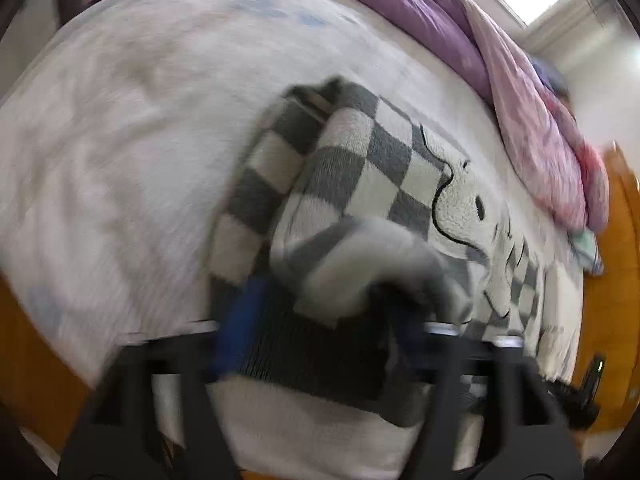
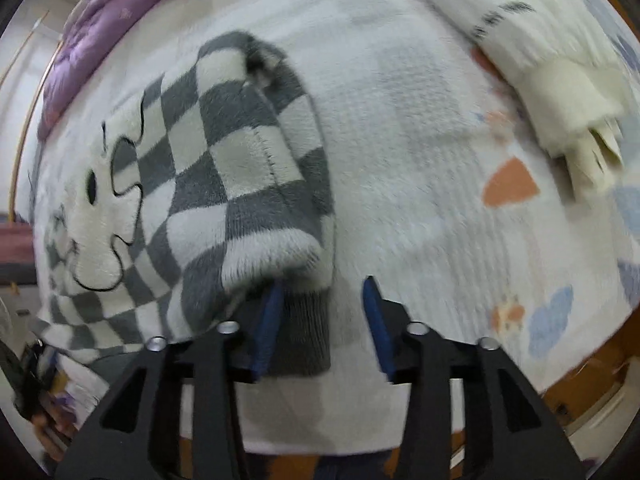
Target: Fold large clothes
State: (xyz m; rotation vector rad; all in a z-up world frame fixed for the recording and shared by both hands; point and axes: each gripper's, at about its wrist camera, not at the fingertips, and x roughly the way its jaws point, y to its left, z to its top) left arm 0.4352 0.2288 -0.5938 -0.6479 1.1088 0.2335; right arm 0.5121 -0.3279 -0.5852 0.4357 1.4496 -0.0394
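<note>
A grey-and-white checkered fleece sweater (image 1: 360, 176) with a white cartoon dog on it lies on the bed, also in the right wrist view (image 2: 224, 168). My left gripper (image 1: 320, 320) has its blue fingers (image 1: 240, 324) spread wide around the sweater's dark ribbed hem, with a bunched fold over the right finger. It is blurred. My right gripper (image 2: 324, 316) is open; its left finger (image 2: 268, 328) touches the ribbed cuff (image 2: 304, 332), its right finger is over bare sheet.
The white patterned bed sheet (image 2: 420, 152) spreads around the sweater. A purple and pink quilt (image 1: 500, 72) is heaped at the far side. A folded cream garment (image 2: 560, 92) lies at the upper right. Wooden bed frame (image 1: 612, 300) shows at the edges.
</note>
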